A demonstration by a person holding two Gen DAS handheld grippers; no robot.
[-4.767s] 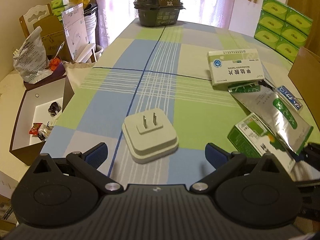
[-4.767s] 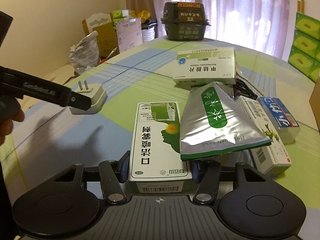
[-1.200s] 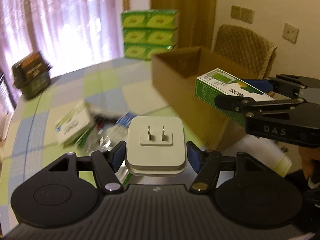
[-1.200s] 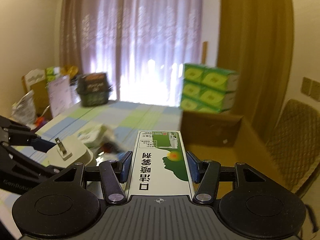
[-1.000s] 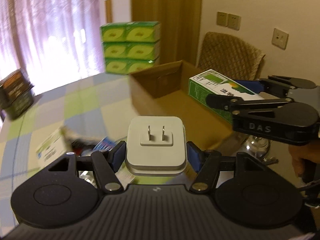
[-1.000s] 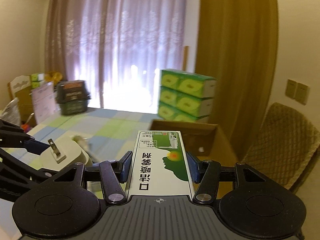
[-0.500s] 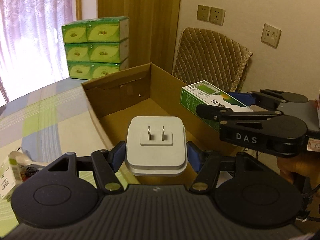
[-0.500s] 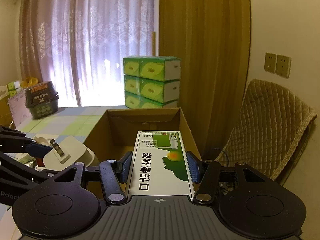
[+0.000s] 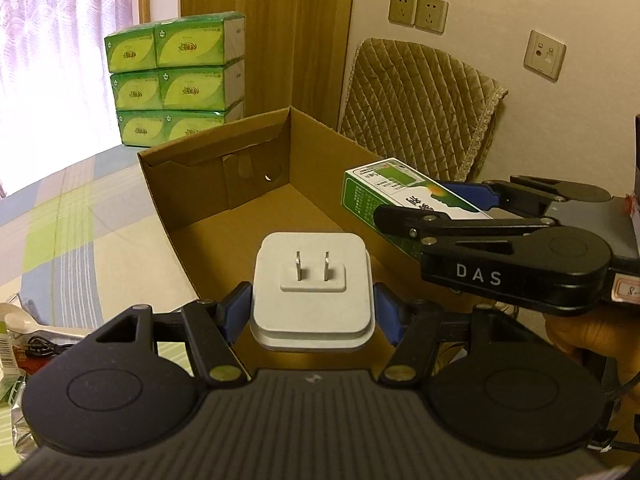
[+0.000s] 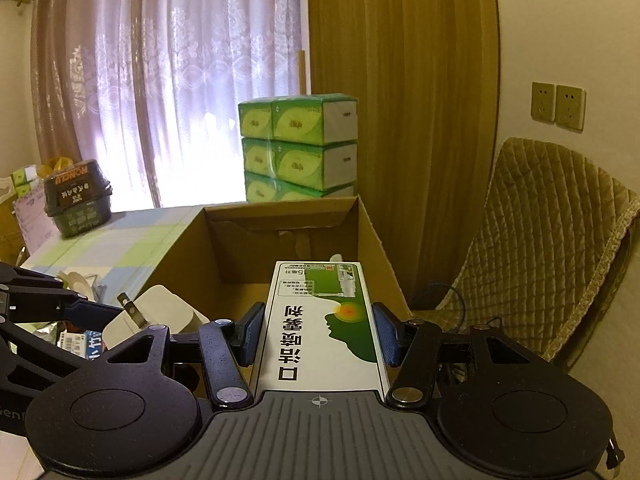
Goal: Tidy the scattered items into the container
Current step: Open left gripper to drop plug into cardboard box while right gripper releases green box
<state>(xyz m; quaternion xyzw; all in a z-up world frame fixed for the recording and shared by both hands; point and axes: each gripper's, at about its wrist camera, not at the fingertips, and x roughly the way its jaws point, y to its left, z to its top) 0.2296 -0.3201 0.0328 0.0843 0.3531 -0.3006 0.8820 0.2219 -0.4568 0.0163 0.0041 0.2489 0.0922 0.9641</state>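
We hold two tongs above one open cardboard box [image 9: 224, 168]: left tongs [image 9: 311, 312] clamp one white plug adapter [image 9: 312, 292]; right tongs [image 10: 319, 330] clamp one green-white medicine carton [image 10: 320, 320].

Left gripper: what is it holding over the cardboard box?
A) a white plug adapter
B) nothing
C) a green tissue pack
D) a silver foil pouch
A: the left gripper is shut on the white plug adapter, prongs facing the camera, above the open cardboard box.
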